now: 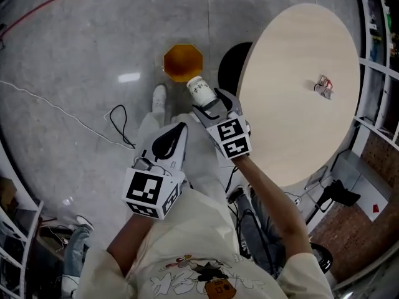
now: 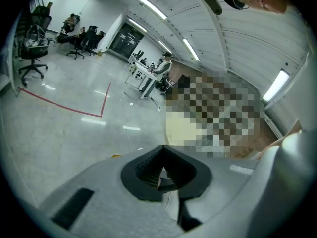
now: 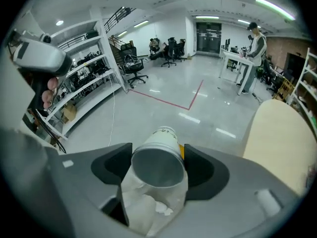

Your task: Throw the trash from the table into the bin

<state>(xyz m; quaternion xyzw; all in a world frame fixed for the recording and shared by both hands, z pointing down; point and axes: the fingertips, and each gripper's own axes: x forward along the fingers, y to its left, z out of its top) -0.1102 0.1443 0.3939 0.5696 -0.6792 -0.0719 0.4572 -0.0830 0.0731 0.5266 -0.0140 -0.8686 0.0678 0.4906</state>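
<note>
My right gripper (image 1: 209,102) is shut on a white paper cup (image 1: 201,90), which lies tilted between the jaws with its closed end forward. In the right gripper view the cup (image 3: 159,155) fills the gap between the jaws of that gripper (image 3: 157,171). Just beyond it on the grey floor stands the orange eight-sided bin (image 1: 182,61). My left gripper (image 1: 179,131) hangs lower left of the cup, shut and holding nothing (image 2: 161,171). A small crumpled piece of trash (image 1: 323,87) lies on the round beige table (image 1: 293,136).
A black round base (image 1: 229,67) sits on the floor by the table's left edge. A thin black cable (image 1: 118,120) loops on the floor to the left. Shelving (image 1: 377,55) lines the right side. The person's white shoe (image 1: 159,98) is near the bin.
</note>
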